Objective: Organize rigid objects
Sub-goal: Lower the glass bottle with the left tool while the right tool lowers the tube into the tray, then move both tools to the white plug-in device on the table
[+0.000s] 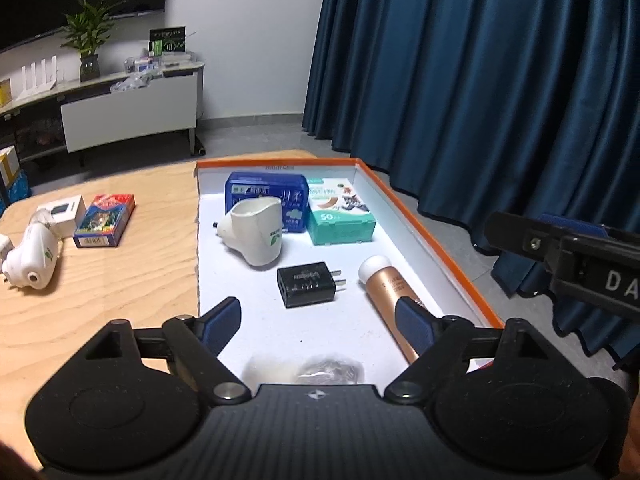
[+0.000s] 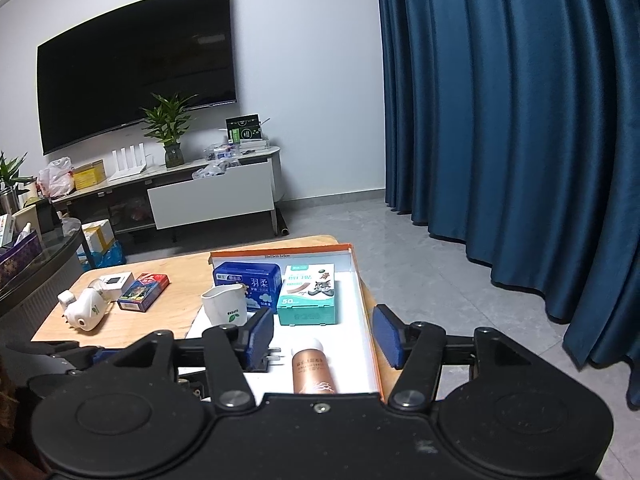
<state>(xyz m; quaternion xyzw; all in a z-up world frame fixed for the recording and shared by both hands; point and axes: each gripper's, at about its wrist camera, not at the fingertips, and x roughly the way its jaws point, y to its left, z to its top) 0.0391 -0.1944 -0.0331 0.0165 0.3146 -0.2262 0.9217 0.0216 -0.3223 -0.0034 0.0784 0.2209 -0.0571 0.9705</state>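
An orange-rimmed white box (image 1: 420,236) (image 2: 366,300) on the wooden table holds a blue tissue pack (image 1: 266,200) (image 2: 248,280), a teal plaster box (image 1: 340,212) (image 2: 308,300), a white plug-in device (image 1: 256,236) (image 2: 226,304), a black charger (image 1: 306,284) and a copper bottle (image 1: 384,284) (image 2: 312,368). My left gripper (image 1: 318,324) is open and empty above the box's near end. My right gripper (image 2: 324,338) is open and empty, above the bottle. On the table left of the box lie a card box (image 1: 105,220) (image 2: 144,286), a small white box (image 1: 64,210) (image 2: 116,282) and another white plug-in device (image 1: 34,262) (image 2: 86,308).
A crumpled clear wrapper (image 1: 332,370) lies at the box's near end. Blue curtains (image 2: 520,120) hang to the right over a grey floor. A TV cabinet with a plant (image 2: 170,132) stands against the far wall. A glass side table (image 2: 40,248) is at the left.
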